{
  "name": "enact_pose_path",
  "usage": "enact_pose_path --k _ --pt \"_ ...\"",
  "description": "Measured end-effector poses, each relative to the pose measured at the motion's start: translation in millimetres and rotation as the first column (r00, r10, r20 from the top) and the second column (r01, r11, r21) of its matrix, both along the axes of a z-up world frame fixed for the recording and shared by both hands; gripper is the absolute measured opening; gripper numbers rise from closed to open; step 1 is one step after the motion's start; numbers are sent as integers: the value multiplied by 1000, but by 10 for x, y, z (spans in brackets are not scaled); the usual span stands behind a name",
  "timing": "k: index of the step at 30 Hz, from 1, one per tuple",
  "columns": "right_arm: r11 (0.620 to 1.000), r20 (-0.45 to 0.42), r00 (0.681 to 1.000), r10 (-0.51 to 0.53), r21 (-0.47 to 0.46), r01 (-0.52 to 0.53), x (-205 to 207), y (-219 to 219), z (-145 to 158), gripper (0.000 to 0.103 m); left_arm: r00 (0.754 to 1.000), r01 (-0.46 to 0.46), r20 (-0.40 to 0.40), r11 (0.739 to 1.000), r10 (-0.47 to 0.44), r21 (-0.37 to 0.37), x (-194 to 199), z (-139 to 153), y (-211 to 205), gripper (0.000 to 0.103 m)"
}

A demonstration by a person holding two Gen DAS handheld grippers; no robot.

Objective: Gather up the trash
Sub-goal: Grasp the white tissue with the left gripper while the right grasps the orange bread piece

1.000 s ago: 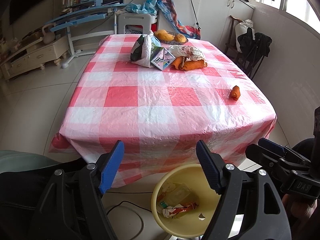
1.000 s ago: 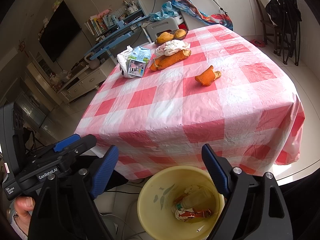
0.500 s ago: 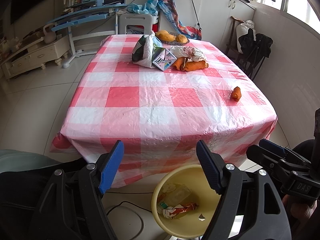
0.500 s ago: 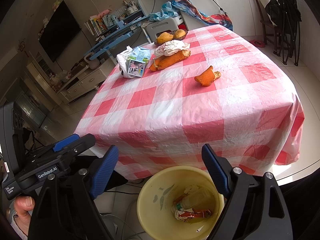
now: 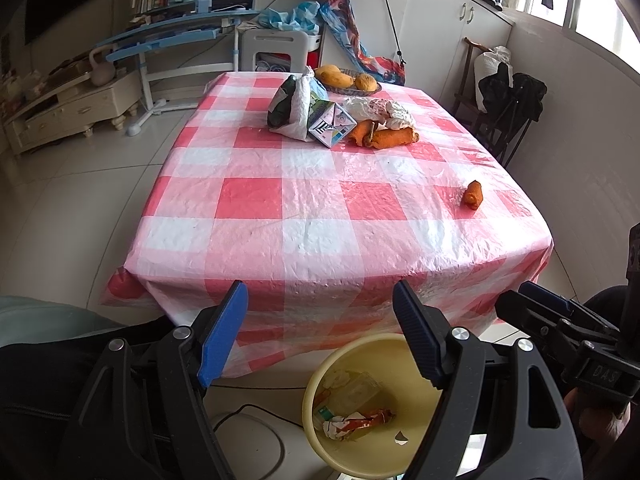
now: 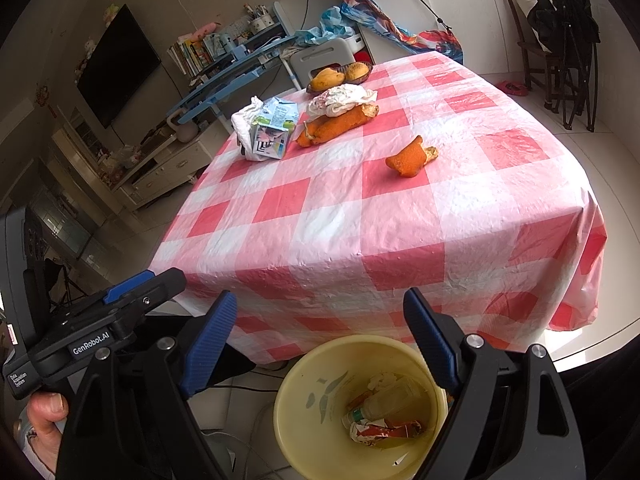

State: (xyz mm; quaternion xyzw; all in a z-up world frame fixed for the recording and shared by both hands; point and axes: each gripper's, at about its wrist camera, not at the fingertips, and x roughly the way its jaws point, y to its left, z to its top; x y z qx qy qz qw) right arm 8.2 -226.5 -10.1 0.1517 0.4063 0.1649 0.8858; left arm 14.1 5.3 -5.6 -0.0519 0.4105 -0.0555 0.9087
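A yellow bin [image 5: 320, 432] [image 6: 292, 432] stands on the floor below the table's near edge, with a plastic bottle [image 6: 384, 400] and a crumpled wrapper [image 5: 352, 424] inside. My left gripper [image 5: 320, 304] and right gripper [image 6: 320, 312] hang open and empty above the bin. On the red-checked table [image 5: 320, 208] lie a lone orange peel [image 5: 473, 195] [image 6: 412, 158], a milk carton [image 5: 332, 125] [image 6: 272, 132], a white plastic bag [image 5: 292, 108], longer orange peels [image 5: 386, 138] [image 6: 340, 124] and crumpled tissue [image 5: 380, 110] [image 6: 342, 98].
A bowl of mangoes [image 5: 346, 78] sits at the table's far end. Behind it stand a white chair [image 5: 276, 48] and a blue desk [image 5: 168, 36]. A dark chair with a jacket [image 5: 508, 100] is at the right wall. Cables run on the floor beside the bin.
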Motion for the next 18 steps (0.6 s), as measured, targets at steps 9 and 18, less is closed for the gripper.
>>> enact_pose_path --k 9,18 --pt "998 62 997 -51 -24 53 154 -147 191 82 994 -77 66 994 82 -84 39 284 245 73" --pt "994 15 995 -96 -42 97 621 -236 170 82 992 -80 90 992 89 -100 522 459 267 75"
